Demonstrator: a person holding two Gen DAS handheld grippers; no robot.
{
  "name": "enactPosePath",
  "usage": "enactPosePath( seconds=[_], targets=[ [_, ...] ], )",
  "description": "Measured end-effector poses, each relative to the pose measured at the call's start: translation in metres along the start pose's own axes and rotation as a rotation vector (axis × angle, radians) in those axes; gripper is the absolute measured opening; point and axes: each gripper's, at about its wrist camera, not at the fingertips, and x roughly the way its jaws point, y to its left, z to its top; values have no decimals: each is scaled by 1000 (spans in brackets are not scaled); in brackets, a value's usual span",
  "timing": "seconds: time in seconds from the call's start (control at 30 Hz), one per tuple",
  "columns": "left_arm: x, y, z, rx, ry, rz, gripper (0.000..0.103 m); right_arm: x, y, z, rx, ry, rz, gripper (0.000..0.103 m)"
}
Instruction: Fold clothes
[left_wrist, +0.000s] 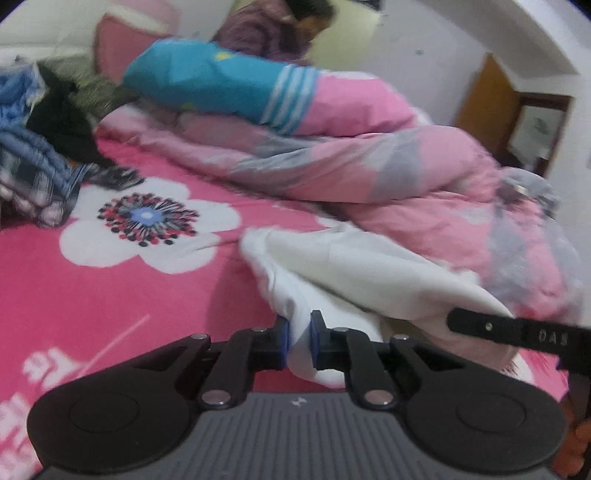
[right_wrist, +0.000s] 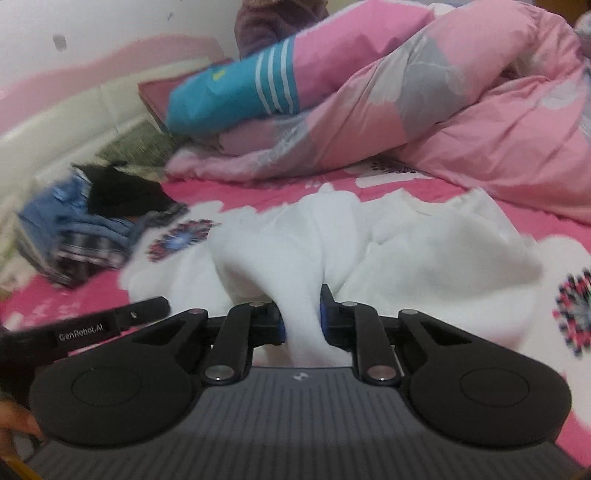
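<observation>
Right gripper clamped on a bunched fold of white garment at lower centre, over pink floral sheet; pink duvet upper right, clothes pile at left, second gripper's finger lower left.

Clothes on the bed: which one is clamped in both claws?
The white garment, pinched by the left claw and right claw; the blue plaid and black clothes lie untouched.
</observation>
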Motion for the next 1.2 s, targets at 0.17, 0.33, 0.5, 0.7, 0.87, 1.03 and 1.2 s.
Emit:
enactPosePath(
  seconds=[0.17,0.33,0.5,0.7,0.87,1.03,1.2],
  targets=[
    [-72,-13,-31,70,15,-109,12,-74,-2,-40,73,-10,78,14],
    [-139,-15,-65,167,46,-216,12,-147,11,-94,40,-18,122,14],
    [-166,-7,-99,222,123,-230,13,-202,16,-149,53,-17,129,14],
    [-161,9,-119,193,209,-239,17,-207,17,-184,93,52,39,21],
    [-174,23,-111,184,140,-229,39,-220,45,-160,-25,76,30,47],
    [-174,34,-105,165,88,-193,60,-222,65,-128,-46,14,161,84],
    [-155,37,-106,133,112,-180,62,-177,78,-96,-10,-2,203,93]
  ],
)
